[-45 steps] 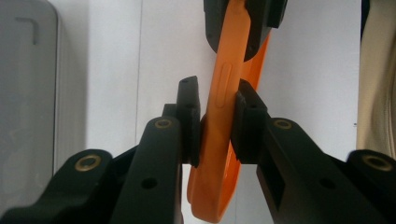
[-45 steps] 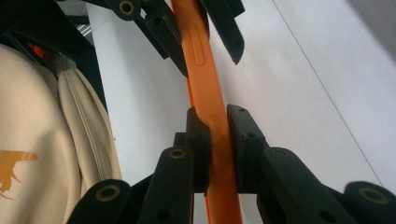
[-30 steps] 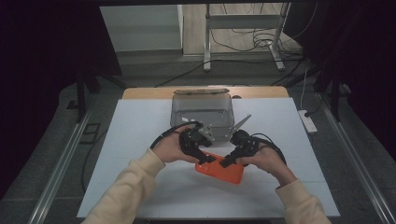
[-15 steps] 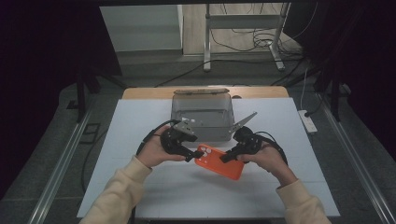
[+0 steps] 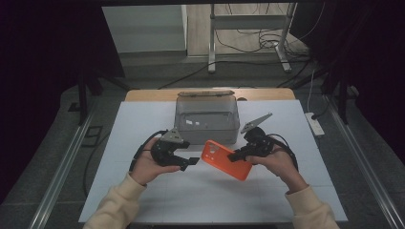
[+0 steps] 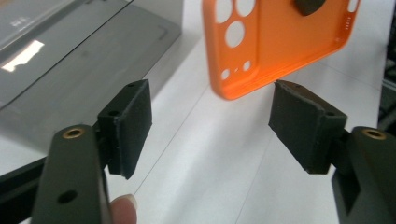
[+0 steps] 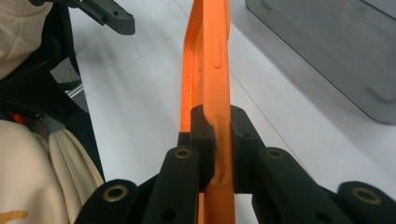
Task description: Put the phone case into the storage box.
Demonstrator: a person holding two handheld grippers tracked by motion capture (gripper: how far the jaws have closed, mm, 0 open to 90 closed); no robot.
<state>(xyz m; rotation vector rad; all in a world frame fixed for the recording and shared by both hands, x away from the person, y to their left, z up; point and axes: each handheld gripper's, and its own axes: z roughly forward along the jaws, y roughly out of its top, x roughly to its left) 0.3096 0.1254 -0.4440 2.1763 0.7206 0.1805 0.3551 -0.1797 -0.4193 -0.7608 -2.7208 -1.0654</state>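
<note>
At six o'clock of the grey box (image 5: 207, 119), the right gripper (image 5: 237, 155) clamps the orange phone case (image 5: 226, 159); the left gripper (image 5: 193, 162), jaws just opened and empty, has apparently released it, so next comes carrying it to the box.

We see bare white table (image 5: 143, 124) on the left side, open for a pass. The grey lidded box (image 5: 207, 117) blocks the middle at the far edge. Just in front of it the orange phone case (image 5: 226, 159) hangs pinched in the right gripper (image 5: 235, 156), leaving a narrow gap beside the left gripper (image 5: 193, 161), whose jaws have just been opening with nothing between them.
</note>
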